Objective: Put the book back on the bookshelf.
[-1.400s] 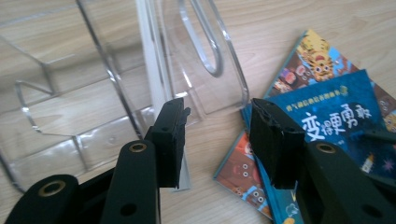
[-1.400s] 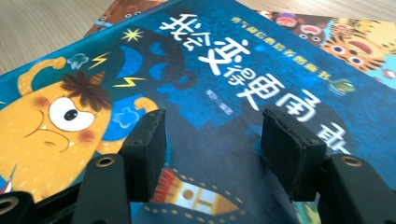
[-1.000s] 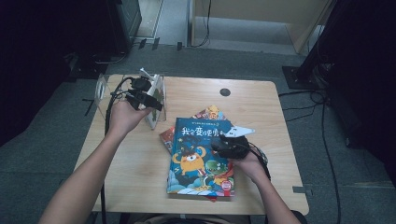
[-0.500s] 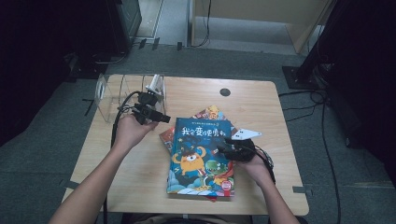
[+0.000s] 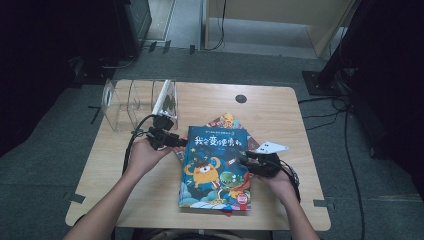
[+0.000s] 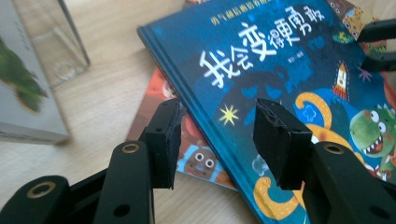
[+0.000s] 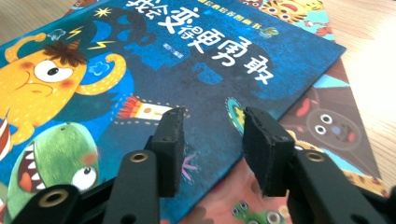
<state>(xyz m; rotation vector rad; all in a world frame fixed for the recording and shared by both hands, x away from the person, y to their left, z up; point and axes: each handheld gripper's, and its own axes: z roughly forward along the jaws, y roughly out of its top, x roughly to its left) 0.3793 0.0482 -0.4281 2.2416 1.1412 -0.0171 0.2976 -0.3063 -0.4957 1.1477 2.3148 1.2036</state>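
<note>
Left gripper view puts your left claw (image 6: 212, 135) low over the spine edge of the blue book (image 6: 299, 70), jaws spread on either side of that edge and not yet pinching it. Since a moment ago that hand has come down from beside the clear rack (image 5: 132, 102) to the book, so a grab at this edge looks near. Your right claw (image 7: 210, 140) sits at the book's opposite edge; its jaws have just been closing, with the cover's edge between them, though the pads don't seem to press yet. That book lies on top of a stack of others (image 5: 224, 121) in the middle of the table (image 5: 280, 107). Farther off, the rack holds one upright book (image 5: 166, 98) in its right-hand slot.
</note>
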